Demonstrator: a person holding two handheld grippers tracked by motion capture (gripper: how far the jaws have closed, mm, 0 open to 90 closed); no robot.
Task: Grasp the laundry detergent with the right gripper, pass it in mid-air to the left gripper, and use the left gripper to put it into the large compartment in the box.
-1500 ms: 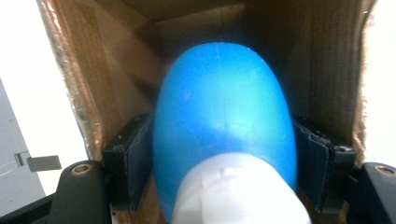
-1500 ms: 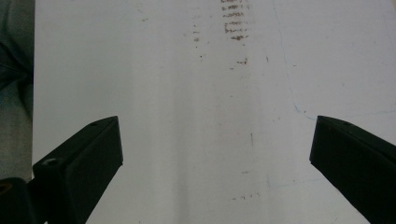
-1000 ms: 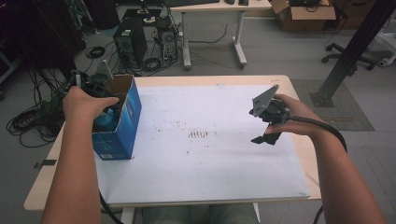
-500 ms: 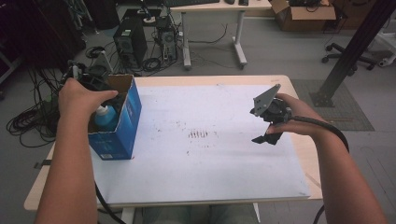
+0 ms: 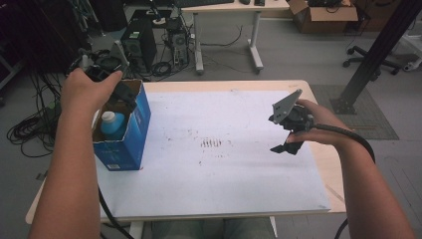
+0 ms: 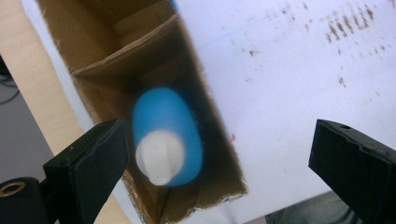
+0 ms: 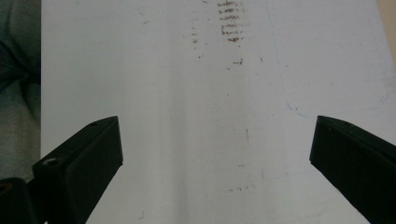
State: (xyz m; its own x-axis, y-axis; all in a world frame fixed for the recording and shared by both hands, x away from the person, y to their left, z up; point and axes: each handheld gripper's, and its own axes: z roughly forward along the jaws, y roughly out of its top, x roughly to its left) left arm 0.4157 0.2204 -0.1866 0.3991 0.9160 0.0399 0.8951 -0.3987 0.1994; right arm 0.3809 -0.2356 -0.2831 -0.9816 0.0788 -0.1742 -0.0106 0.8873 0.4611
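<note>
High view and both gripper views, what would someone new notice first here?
The blue box at the table's left edge, open on top, with a blue bottle standing inside. The left gripper hangs over it, jaws wide open. The right gripper is held above the bare white sheet at the right, jaws open too, near a patch of dark marks.
</note>
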